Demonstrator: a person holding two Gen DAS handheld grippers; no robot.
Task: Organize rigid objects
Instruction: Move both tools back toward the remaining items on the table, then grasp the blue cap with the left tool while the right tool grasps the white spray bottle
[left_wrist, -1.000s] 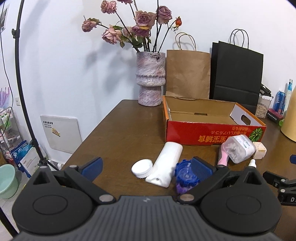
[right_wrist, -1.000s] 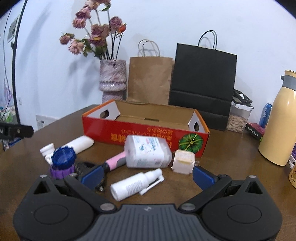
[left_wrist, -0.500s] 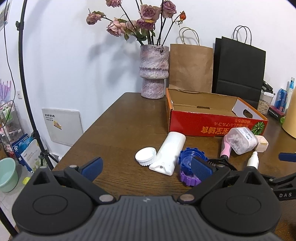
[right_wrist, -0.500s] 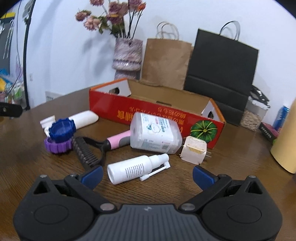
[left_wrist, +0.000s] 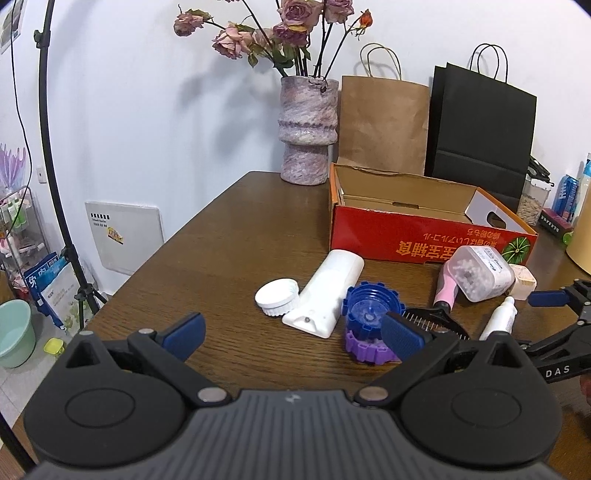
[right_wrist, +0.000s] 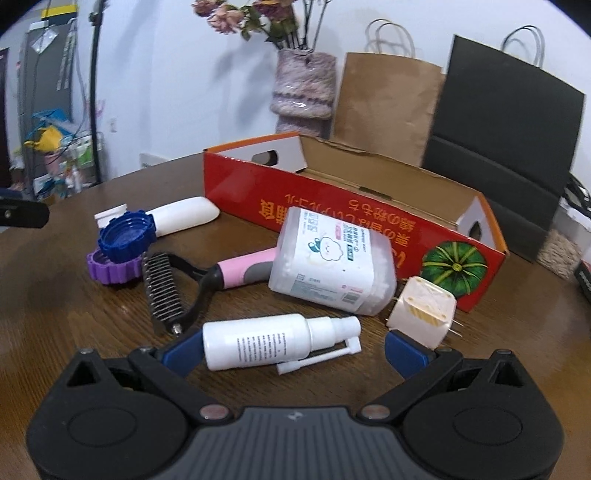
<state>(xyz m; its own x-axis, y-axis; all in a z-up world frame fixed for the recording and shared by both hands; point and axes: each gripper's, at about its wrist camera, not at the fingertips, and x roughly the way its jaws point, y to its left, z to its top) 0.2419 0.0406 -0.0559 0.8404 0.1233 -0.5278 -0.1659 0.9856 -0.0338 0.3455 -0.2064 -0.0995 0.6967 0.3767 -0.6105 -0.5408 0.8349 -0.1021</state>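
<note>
Right gripper (right_wrist: 293, 345) spread wide, empty, straddling the white spray bottle (right_wrist: 258, 341) lying crosswise between its fingers. Best to close squarely on the barrel, avoiding the nozzle. Left gripper (left_wrist: 291, 330) likewise wide, empty, behind the blue cap (left_wrist: 371, 308).
</note>
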